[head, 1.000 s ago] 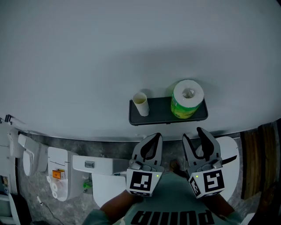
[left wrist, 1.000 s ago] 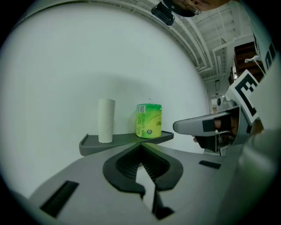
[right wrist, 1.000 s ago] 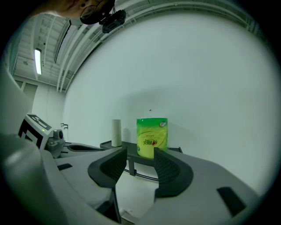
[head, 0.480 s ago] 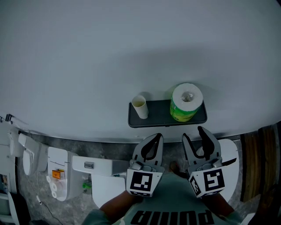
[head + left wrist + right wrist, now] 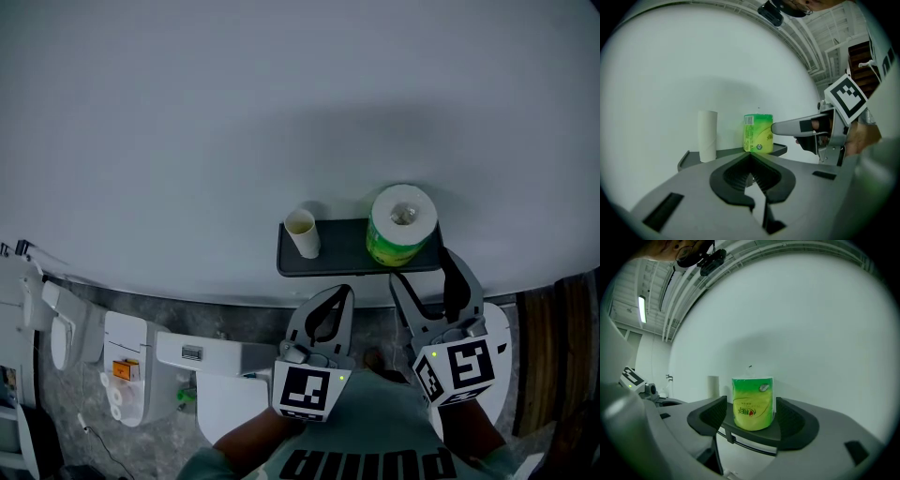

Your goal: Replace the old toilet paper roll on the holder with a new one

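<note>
right claw, jaws just opened wider, frames the green-wrapped roll without touching; left claw closed.

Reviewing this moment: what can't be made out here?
Label print on the wrapped roll: too small, every view.
White fixtures, head view's lower left: too small to name.
Right tool, jaws just opening, roll framed between them: whether it stands inside or beyond the tips; right gripper view gives no depth.
Tube: partly behind that tool's jaw.
</note>
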Action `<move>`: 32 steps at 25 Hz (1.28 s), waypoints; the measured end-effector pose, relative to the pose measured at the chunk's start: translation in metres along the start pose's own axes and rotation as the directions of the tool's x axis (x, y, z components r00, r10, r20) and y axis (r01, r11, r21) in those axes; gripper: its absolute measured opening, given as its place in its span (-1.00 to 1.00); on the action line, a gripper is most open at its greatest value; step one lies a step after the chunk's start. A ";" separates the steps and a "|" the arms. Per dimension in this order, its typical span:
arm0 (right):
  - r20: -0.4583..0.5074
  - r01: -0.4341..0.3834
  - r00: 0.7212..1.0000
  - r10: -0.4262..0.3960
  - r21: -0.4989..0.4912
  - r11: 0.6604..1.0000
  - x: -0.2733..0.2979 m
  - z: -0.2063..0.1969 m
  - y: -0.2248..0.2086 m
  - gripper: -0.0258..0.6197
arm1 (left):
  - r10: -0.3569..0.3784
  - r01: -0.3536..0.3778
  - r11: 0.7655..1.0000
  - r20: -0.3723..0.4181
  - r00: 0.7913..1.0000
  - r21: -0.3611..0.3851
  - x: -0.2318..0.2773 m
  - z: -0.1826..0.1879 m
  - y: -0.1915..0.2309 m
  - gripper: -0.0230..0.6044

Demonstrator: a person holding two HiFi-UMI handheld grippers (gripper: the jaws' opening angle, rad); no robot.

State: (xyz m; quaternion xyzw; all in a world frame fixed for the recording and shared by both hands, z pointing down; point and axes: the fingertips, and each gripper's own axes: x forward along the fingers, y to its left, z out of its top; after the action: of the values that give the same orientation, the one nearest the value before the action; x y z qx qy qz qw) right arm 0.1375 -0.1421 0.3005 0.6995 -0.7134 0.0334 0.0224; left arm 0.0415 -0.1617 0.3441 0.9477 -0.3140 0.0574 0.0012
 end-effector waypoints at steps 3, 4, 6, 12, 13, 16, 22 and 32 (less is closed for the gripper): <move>0.006 -0.015 1.000 0.015 0.013 1.000 0.009 0.005 -0.005 0.15 | 0.017 -0.017 1.000 -0.001 1.000 -0.007 0.002 0.000 0.004 -0.91; 0.008 -0.021 1.000 0.021 0.016 1.000 0.012 0.006 -0.006 0.19 | 0.024 -0.024 1.000 -0.002 1.000 -0.010 0.003 -0.001 0.005 -0.91; 0.006 -0.036 0.999 0.036 0.018 0.999 0.018 0.008 -0.007 0.29 | 0.037 -0.037 0.999 -0.006 0.999 -0.018 0.004 -0.001 0.008 -0.91; -0.014 -0.081 0.997 0.081 0.006 0.997 0.037 0.013 -0.006 0.47 | 0.075 -0.075 0.997 -0.002 0.997 -0.032 0.005 0.000 0.018 -0.91; -0.015 -0.085 0.996 0.085 0.002 0.996 0.039 0.014 -0.006 0.48 | 0.082 -0.082 0.996 -0.003 0.997 -0.035 0.005 0.001 0.020 -0.91; -0.018 -0.092 0.996 0.092 -0.006 0.996 0.046 0.017 -0.006 0.48 | 0.103 -0.103 0.994 -0.005 0.995 -0.043 0.004 0.001 0.025 -0.91; -0.030 -0.097 0.995 0.097 -0.022 0.995 0.057 0.018 -0.005 0.48 | 0.124 -0.124 0.991 -0.006 0.992 -0.047 0.004 -0.001 0.032 -0.91; -0.065 -0.075 0.995 0.071 -0.049 0.996 0.066 0.015 -0.004 0.48 | 0.134 -0.135 0.989 -0.019 0.991 -0.065 -0.002 -0.006 0.038 -0.91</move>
State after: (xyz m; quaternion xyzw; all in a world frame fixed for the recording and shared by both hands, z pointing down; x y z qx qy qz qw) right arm 0.1407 -0.2088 0.2912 0.6708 -0.7381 0.0379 0.0617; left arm 0.0166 -0.1911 0.3487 0.9234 -0.3788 0.0538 0.0310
